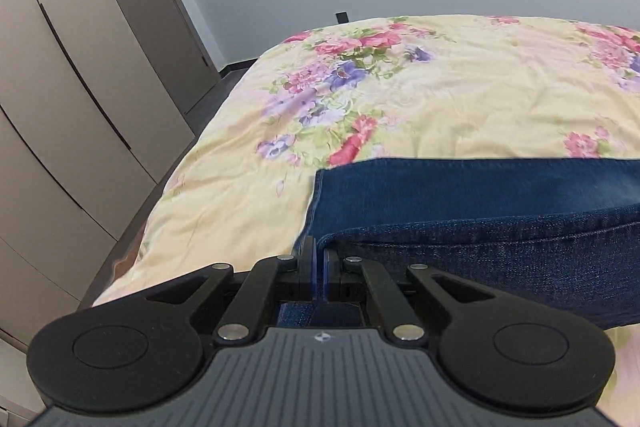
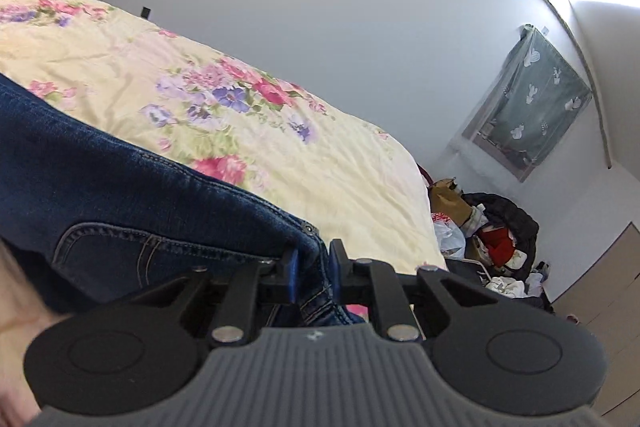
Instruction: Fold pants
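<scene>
Dark blue jeans (image 1: 480,211) lie on a floral yellow bedspread (image 1: 460,87). My left gripper (image 1: 319,259) is shut on the hem end of the jeans, the denim pinched between its jaws; the leg runs off to the right. In the right wrist view the jeans (image 2: 100,179) show a back pocket and the waistband. My right gripper (image 2: 314,267) is shut on the waistband, bunched between the jaws. Both held ends sit slightly above the bedspread (image 2: 280,131).
Tall beige wardrobe doors (image 1: 60,87) stand left of the bed. A grey wall is behind it. To the right of the bed lies a pile of bags and clothes (image 2: 488,239) on the floor, below a curtained window (image 2: 532,103).
</scene>
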The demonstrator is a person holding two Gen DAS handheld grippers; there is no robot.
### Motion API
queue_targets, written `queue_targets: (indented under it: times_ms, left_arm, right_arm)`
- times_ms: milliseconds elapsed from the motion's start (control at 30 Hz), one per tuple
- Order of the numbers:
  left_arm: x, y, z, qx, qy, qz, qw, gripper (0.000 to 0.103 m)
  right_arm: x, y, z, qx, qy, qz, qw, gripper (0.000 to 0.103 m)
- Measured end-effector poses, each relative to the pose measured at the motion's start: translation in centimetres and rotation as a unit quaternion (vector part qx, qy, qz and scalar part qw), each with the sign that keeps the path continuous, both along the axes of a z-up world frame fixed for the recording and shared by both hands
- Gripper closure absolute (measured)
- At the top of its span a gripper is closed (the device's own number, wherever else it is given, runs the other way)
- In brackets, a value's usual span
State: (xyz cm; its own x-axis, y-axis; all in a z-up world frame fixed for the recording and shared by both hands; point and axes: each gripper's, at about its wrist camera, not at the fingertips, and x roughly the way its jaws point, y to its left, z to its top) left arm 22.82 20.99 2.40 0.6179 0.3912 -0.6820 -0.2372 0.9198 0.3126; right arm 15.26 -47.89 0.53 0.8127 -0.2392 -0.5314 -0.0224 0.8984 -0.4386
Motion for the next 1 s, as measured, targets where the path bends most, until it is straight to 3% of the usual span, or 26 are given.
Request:
queue_targets:
  times_ms: [200, 400, 567, 733, 833, 1000]
  left_arm:
    - [7.6, -0.9, -2.7, 0.031, 0.035, -0.002, 0.9989, 0.100]
    - [14.8, -2.0, -7.4, 0.073, 0.069, -0.021, 0.9947, 0.100]
    - [19.7, -2.5, -11.7, 0.090, 0.113, -0.041, 0.9886, 0.099]
    - [21.7, -2.6, -16.6, 0.111, 0.148, -0.061, 0.9808, 0.099]
    - [21.5, -2.5, -17.2, 0.111, 0.139, -0.065, 0.9820, 0.098]
    - [20.4, -2.0, -14.6, 0.106, 0.061, -0.068, 0.9902, 0.098]
  right_arm:
    - [9.4, 1.1, -2.0, -0.018, 0.022, -0.020, 0.999, 0.095]
    - [17.7, 1.8, -6.6, -0.042, 0.062, -0.030, 0.997, 0.095]
    - [22.4, 2.3, -11.6, -0.057, 0.098, -0.048, 0.992, 0.095]
    - [24.4, 2.3, -15.6, -0.054, 0.128, -0.065, 0.988, 0.095]
    - [24.6, 2.5, -16.4, -0.061, 0.133, -0.063, 0.987, 0.095]
    - [23.4, 2.4, -14.9, -0.065, 0.110, -0.068, 0.989, 0.096]
